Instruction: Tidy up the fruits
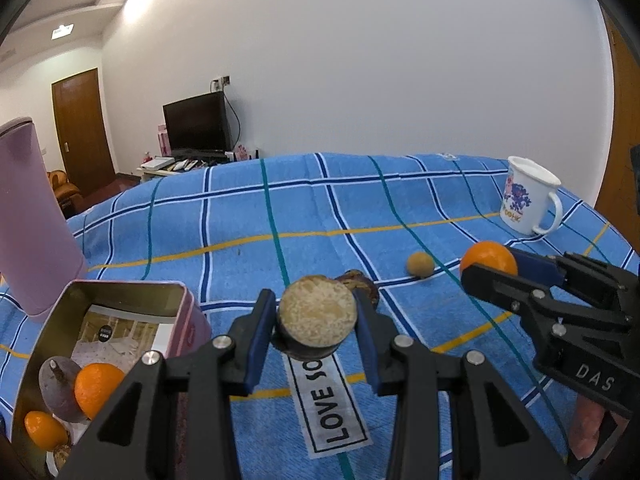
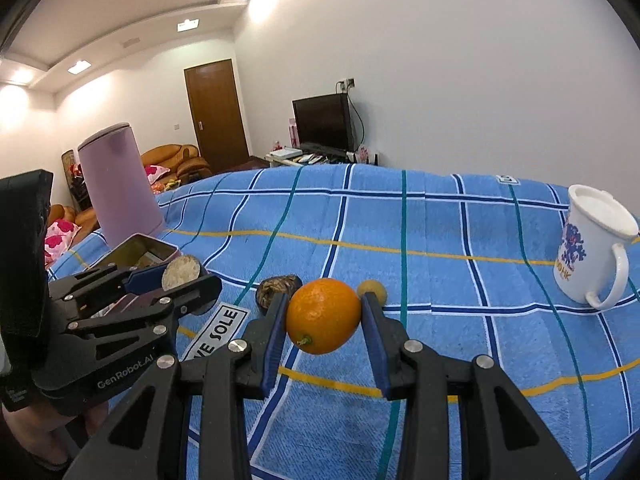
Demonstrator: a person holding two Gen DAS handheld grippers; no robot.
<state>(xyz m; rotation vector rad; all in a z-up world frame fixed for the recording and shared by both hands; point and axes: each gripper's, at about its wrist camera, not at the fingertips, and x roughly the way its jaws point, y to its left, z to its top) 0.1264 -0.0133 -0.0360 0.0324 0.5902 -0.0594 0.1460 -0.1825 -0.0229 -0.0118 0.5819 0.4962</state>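
Observation:
My left gripper (image 1: 316,312) is shut on a round dark fruit with a pale tan cut face (image 1: 317,311), held above the blue checked cloth; it also shows in the right wrist view (image 2: 182,273). My right gripper (image 2: 324,316) is shut on an orange (image 2: 323,316), seen too in the left wrist view (image 1: 488,262). A pink-sided metal tin (image 1: 120,300) at the left holds two oranges (image 1: 98,388) and dark fruits (image 1: 60,388). A dark wrinkled fruit (image 2: 278,286) and a small tan fruit (image 1: 420,265) lie on the cloth.
A tall pink container (image 2: 120,184) stands behind the tin (image 2: 142,250). A white printed mug (image 2: 592,244) stands at the right. A "LOVE SOLE" label (image 1: 328,404) is sewn on the cloth. A TV (image 1: 196,124) and door are beyond the table.

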